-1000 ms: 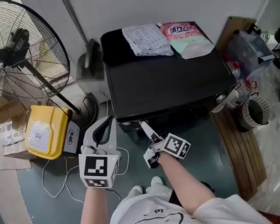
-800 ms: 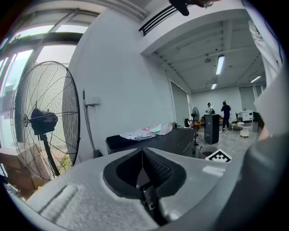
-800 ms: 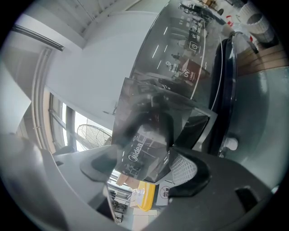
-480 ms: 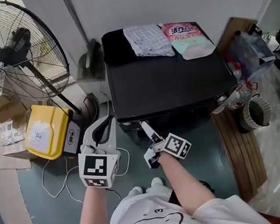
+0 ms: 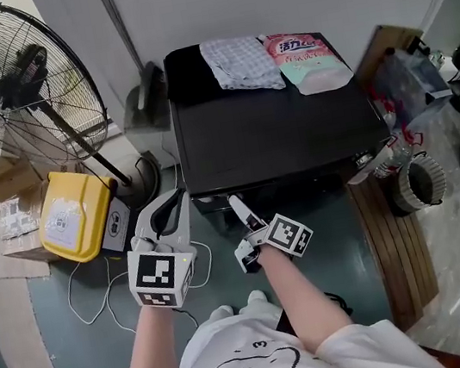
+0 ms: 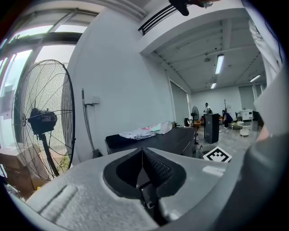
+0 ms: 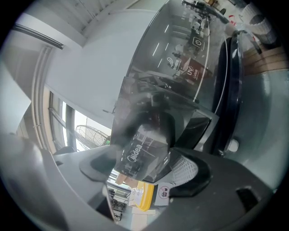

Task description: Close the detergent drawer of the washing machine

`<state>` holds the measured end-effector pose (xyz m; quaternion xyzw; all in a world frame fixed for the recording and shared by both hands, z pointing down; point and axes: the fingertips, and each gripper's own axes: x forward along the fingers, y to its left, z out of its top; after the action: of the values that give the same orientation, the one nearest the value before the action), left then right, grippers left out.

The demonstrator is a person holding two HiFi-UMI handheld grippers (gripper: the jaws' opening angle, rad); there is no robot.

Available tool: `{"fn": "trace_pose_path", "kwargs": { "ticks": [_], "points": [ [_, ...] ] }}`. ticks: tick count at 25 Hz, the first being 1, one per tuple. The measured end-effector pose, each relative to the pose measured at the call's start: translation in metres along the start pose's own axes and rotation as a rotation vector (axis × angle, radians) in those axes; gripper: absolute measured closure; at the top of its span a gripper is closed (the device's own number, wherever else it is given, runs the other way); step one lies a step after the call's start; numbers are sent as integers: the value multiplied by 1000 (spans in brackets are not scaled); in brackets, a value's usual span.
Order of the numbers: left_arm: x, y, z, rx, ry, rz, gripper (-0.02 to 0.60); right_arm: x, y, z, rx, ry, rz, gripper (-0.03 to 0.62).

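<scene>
Right gripper (image 5: 240,209), forearm extended, grasps the single detergent drawer (image 7: 141,151) at the upper front left edge of the one washing machine (image 5: 275,140). Left gripper (image 5: 176,203) hangs beside it, clenched and empty.

Head view steeply down, left gripper view level, right gripper view close-up; all incl. washing machine (image 5: 274,136).

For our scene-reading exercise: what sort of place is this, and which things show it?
Probably a workshop-like hall with a laundry corner: a glossy black washing machine with a pink soft-plastic pouch on top, a large black wire-caged pedestal fan beside it, and bare grey flooring.
</scene>
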<state>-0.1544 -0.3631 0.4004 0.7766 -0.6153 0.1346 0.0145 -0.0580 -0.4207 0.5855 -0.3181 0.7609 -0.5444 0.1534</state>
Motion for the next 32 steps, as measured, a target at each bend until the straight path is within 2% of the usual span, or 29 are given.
{"fn": "trace_pose_path", "kwargs": {
  "ticks": [13,20,27,32],
  "points": [
    [-8,-1,5,8,-3,36,565,8,-2,5,-25,37,-12,210],
    [-22,-14,-2,-18,7,52,565,3,-1,4,-33,107,-49,214],
    [-36,-25,-9,-37,11,60,565,-9,7,-2,-179,229,-89,226],
    [-54,-33,-8,-34,-2,45,565,-25,30,2,-267,218,-92,288]
  ]
}}
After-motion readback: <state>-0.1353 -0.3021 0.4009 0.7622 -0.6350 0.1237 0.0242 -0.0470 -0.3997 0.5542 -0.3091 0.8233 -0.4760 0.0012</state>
